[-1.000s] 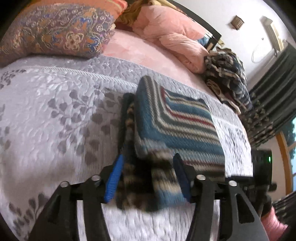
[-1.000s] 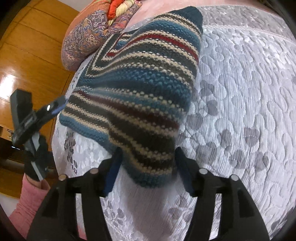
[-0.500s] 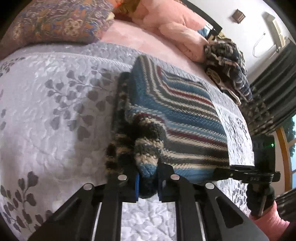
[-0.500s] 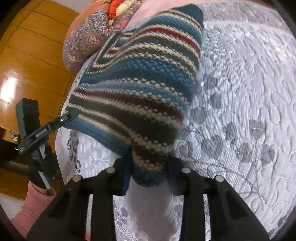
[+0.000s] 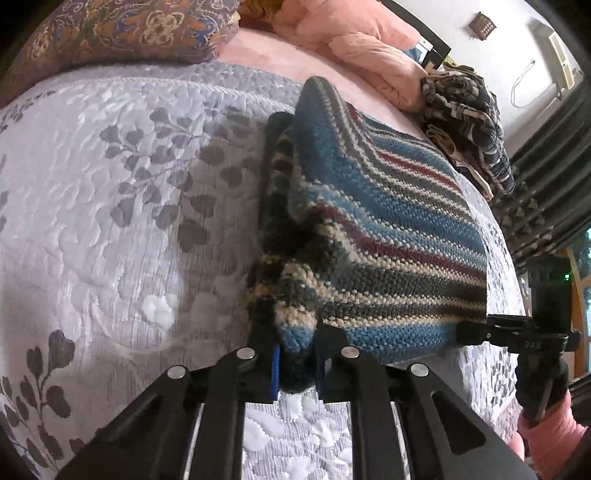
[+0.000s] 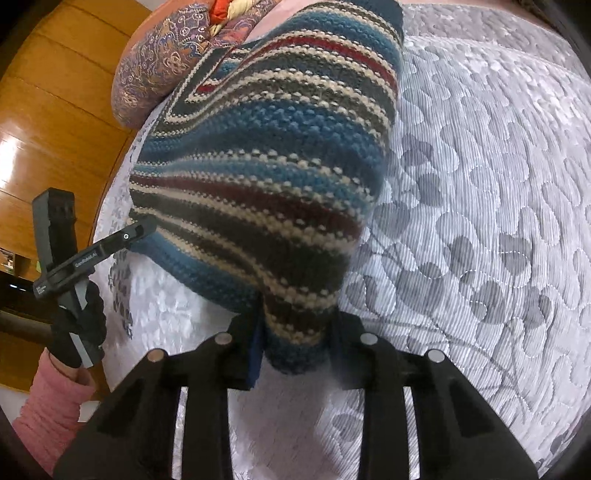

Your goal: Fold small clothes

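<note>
Left tongs pinch 1 near corner of the striped knit sweater; right tongs pinch the other. It stretches away over the grey quilted bed, open quilt on both sides, pillows beyond.

We see a thick striped blue, cream, grey and maroon knitted garment, folded, near corners lifted off the bed.

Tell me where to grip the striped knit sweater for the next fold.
Grip the two near corners of the sweater, coming in low from the bed's near edge. The thick folded hem bunches there into pinchable lumps, and the left hand-held gripper and right hand-held gripper are each shut on one.
</note>
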